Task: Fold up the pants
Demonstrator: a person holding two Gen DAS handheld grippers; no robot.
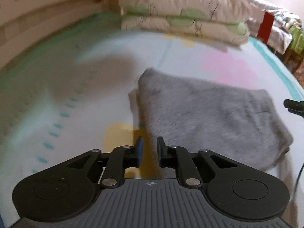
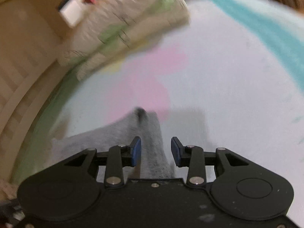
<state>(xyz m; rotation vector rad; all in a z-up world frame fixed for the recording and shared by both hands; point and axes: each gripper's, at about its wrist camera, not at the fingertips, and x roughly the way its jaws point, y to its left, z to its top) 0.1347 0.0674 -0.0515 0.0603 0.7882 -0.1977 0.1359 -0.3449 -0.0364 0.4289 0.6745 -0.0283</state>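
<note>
The grey pants (image 1: 205, 114) lie folded into a thick rectangle on the pale bedsheet (image 1: 76, 79). My left gripper (image 1: 149, 148) is open and empty, just short of the near left corner of the pants. In the right wrist view a corner of the grey pants (image 2: 140, 133) lies under and ahead of my right gripper (image 2: 155, 148), which is open with nothing between its fingers. The tip of the right gripper (image 1: 293, 105) shows at the right edge of the left wrist view, beside the pants.
Stacked pillows (image 1: 182, 13) lie at the head of the bed, also in the right wrist view (image 2: 121, 26). A wooden bed rail (image 1: 38, 22) runs along the left. A chair with clothes (image 1: 281, 32) stands past the bed's right edge.
</note>
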